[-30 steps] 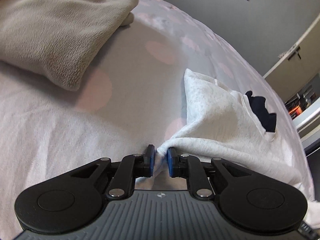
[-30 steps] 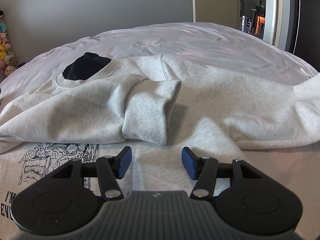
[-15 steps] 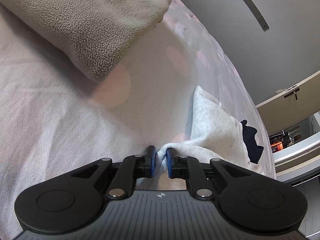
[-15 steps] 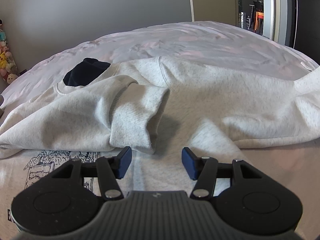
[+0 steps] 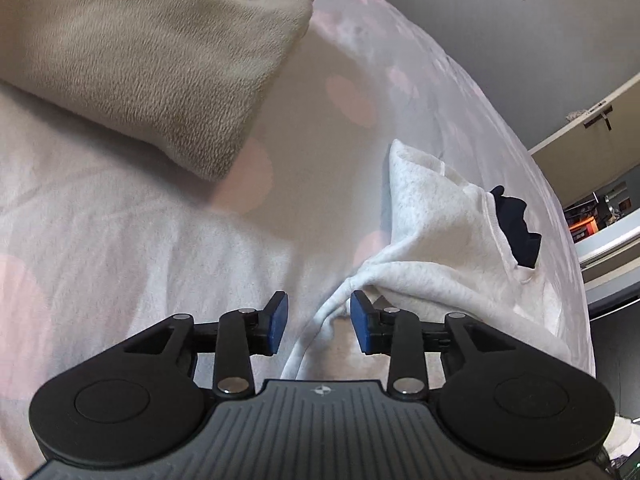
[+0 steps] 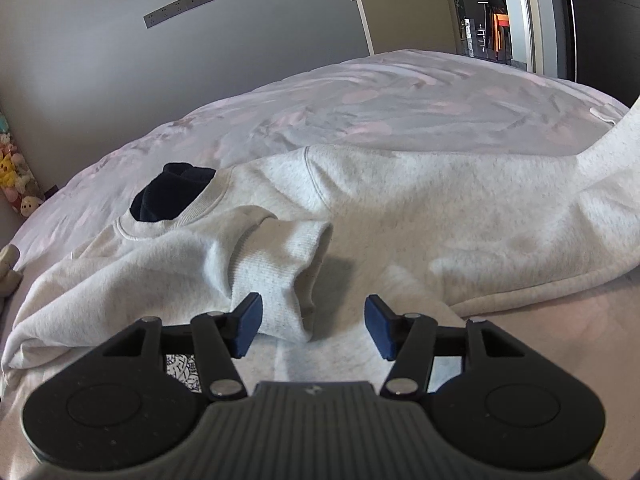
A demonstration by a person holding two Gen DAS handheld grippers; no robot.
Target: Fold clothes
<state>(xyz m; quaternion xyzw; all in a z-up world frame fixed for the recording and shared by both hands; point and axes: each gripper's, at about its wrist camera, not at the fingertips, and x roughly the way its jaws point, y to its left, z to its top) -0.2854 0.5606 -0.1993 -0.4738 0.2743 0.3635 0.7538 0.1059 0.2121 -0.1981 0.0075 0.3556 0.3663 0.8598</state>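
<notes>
A light grey sweatshirt lies spread on the bed, one sleeve folded across its chest with the ribbed cuff hanging toward me. A dark garment shows through its neck opening. My right gripper stands open just in front of the cuff, its left pad close beside it. In the left wrist view the sweatshirt's bunched fold runs down between my left gripper's jaws, which are opening; the cloth leans against the right pad and the left pad is clear of it.
A beige fleece blanket lies folded at the upper left of the bed. The pink-dotted duvet covers the bed. Part of a printed garment lies under the sweatshirt. Stuffed toys line the left wall; a doorway opens behind.
My left gripper's jaws have parted and let go of the sweatshirt fold they were pinching; it has also lifted a little. The folded sleeve cuff has slid closer to my right gripper.
</notes>
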